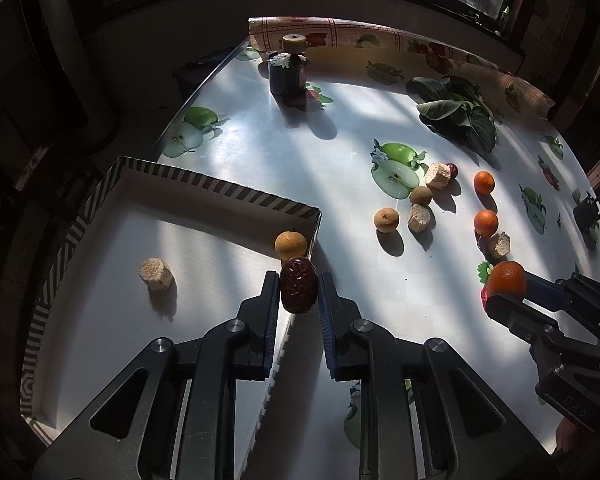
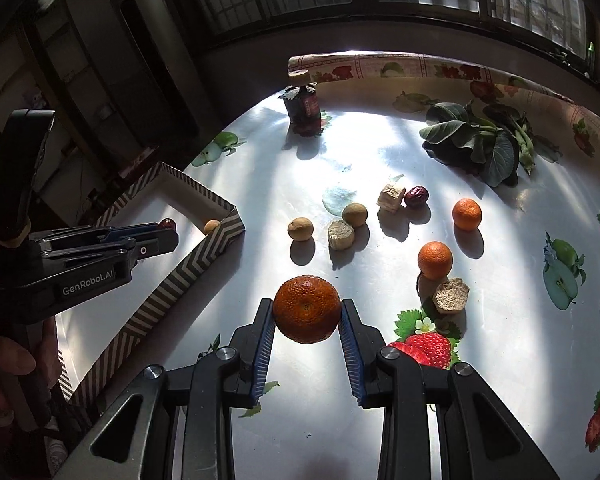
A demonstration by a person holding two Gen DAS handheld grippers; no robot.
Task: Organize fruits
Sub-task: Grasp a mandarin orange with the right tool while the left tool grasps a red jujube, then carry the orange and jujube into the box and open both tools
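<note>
1. A dark red date [image 1: 299, 285] sits clamped between the blue-padded fingertips of the left gripper [image 1: 299, 286], held above the near right wall of the box [image 1: 220, 186], beside its corner
2. A mandarin [image 2: 307, 309] is pinched between the fingertips of the right gripper [image 2: 307, 312], over the table [image 2: 500, 360] just right of the box; the left wrist view shows the same fruit [image 1: 507, 279] in those tongs at its right edge
3. The box is shallow, white inside, with zigzag-striped walls; it holds a pale cut chunk [image 1: 156, 274] near the middle and a tan round fruit [image 1: 291, 245] in the far right corner, directly beyond the held date
4. Loose on the table to the right of the box lie two more tan round fruits [image 2: 301, 229] [image 2: 355, 215], three pale chunks [image 2: 341, 234] [image 2: 391, 197] [image 2: 451, 290], a second date [image 2: 416, 195] touching the far chunk, and two small mandarins [image 2: 467, 214] [image 2: 435, 260]
5. Farther back are leafy greens [image 2: 484, 144] on the right and a dark bottle [image 2: 303, 104] with a tan cap, standing upright near the far edge
</note>
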